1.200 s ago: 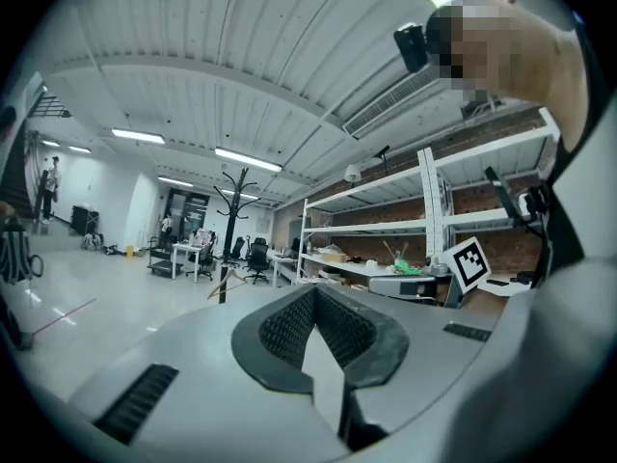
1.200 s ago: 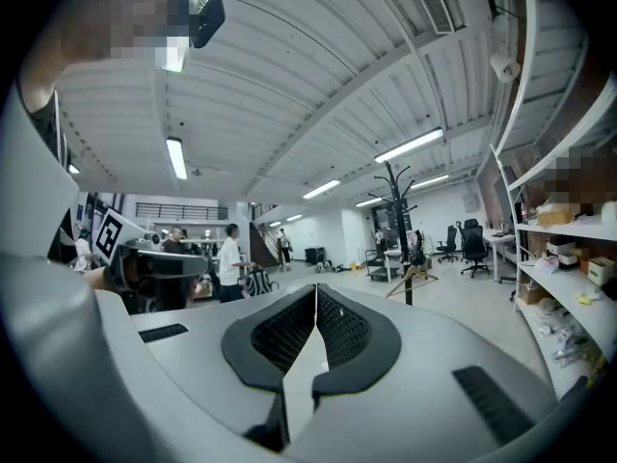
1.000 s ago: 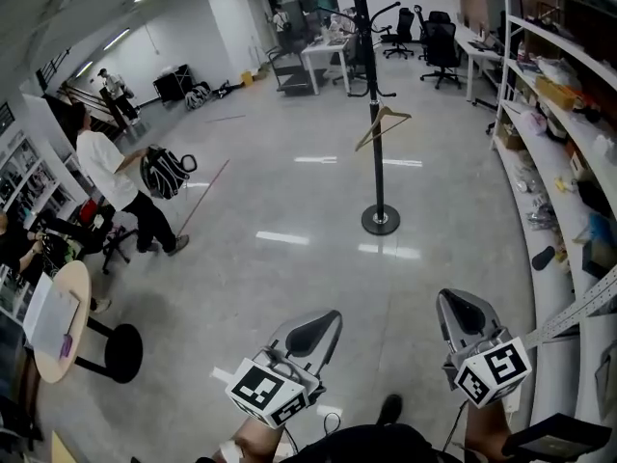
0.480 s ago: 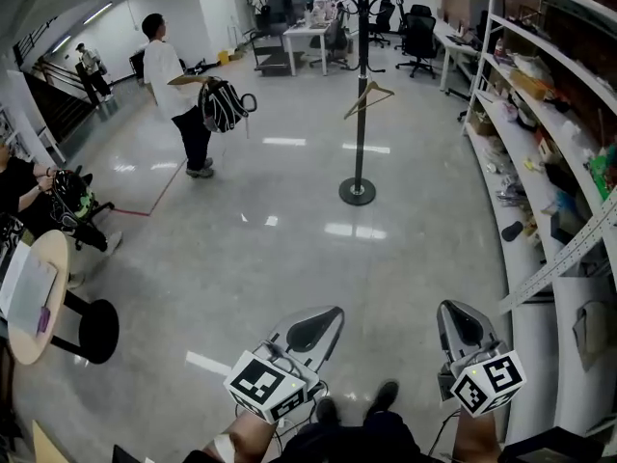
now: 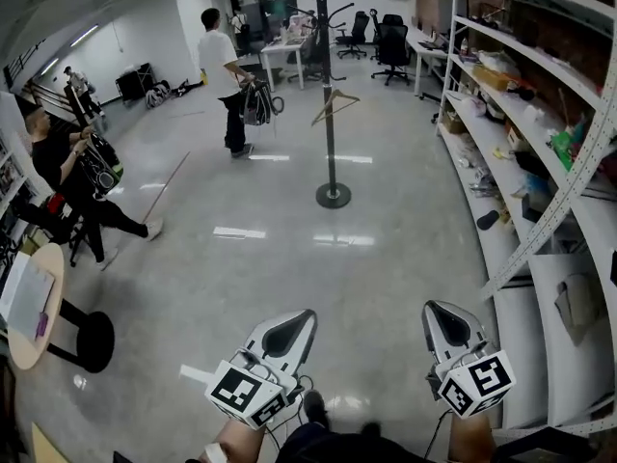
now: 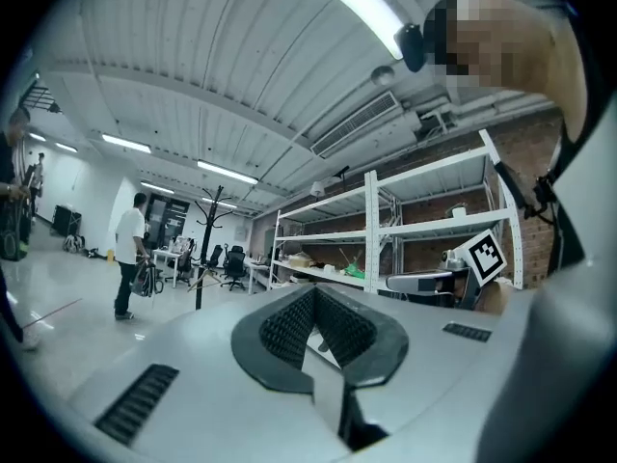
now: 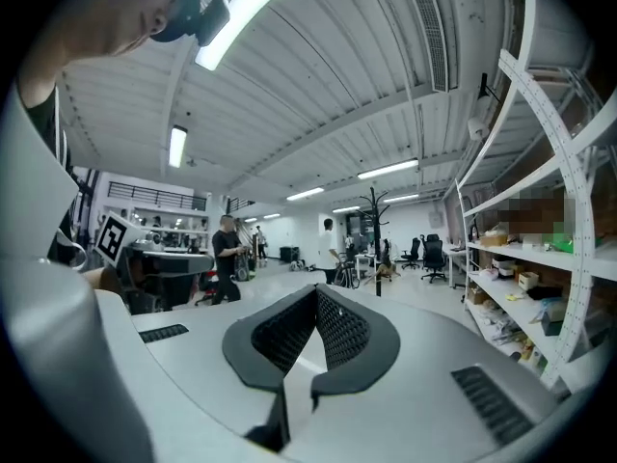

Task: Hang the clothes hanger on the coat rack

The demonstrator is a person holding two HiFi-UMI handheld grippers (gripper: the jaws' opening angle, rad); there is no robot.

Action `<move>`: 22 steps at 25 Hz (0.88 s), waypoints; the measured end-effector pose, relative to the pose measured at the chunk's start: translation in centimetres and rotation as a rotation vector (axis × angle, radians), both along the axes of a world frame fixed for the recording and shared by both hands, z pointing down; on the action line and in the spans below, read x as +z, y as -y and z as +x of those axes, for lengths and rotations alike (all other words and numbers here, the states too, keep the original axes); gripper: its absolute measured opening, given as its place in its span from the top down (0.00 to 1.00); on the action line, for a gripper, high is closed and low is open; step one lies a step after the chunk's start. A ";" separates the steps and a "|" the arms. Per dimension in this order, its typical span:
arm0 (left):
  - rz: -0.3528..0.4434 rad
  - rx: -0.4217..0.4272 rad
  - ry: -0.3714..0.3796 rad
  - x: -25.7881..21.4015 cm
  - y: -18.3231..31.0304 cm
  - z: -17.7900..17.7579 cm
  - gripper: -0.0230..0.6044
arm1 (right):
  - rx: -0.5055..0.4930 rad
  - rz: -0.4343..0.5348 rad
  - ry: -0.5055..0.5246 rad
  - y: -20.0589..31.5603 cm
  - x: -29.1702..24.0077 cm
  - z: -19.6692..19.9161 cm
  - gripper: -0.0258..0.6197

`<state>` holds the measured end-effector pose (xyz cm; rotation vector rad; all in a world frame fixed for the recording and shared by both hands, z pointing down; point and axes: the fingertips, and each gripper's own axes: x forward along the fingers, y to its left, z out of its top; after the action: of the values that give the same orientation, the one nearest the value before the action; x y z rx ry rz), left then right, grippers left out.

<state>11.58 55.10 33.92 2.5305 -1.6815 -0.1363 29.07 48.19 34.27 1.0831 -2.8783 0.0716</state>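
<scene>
Coat rack on floor, mid-room, straight ahead. Hanger on rack, beside pole, below top hooks. Shelves along right wall. Person with bag just left of rack. Second person far left. Round counter at near left, papers on it. Desk and chairs behind rack. Left gripper and right gripper nearest, side by side, apart.

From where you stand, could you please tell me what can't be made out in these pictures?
- The hanger: too small in the head view to see what on the coat rack holds its hook.
- The person's arms: cut off by that view's bottom edge.
- Items on the shelf: too small to name.
</scene>
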 end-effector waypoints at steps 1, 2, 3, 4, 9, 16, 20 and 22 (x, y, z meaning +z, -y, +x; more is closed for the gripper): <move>-0.002 0.000 0.003 0.1 -0.3 1.0 0.96 | -0.005 0.001 -0.009 -0.3 0.3 1.0 0.95; -0.012 -0.001 0.003 0.2 -0.5 1.8 0.96 | -0.011 -0.007 -0.012 -0.6 0.7 1.9 0.95; -0.024 -0.002 0.005 0.3 -0.7 2.7 0.96 | -0.018 -0.019 -0.014 -0.9 1.1 2.6 0.95; -0.035 -0.001 0.012 0.3 -1.0 3.5 0.96 | -0.024 -0.028 -0.015 -1.2 1.5 3.3 0.95; -0.042 -0.040 0.022 -0.3 -3.0 5.0 0.96 | -0.026 -0.040 0.007 -2.5 1.1 4.9 0.95; -0.023 0.002 0.043 -0.9 -4.7 4.3 0.96 | 0.005 -0.025 0.025 -3.3 0.0 3.8 0.95; -0.010 -0.001 0.042 -0.3 -5.8 2.5 0.96 | 0.014 -0.019 0.003 -4.1 0.3 2.4 0.95; -0.025 -0.012 0.037 0.1 -6.4 1.2 0.96 | 0.014 -0.028 0.010 -4.7 0.4 1.3 0.95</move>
<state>12.76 61.51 33.98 2.5208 -1.7005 -0.0700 30.35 52.90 34.69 1.1012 -2.8699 0.1174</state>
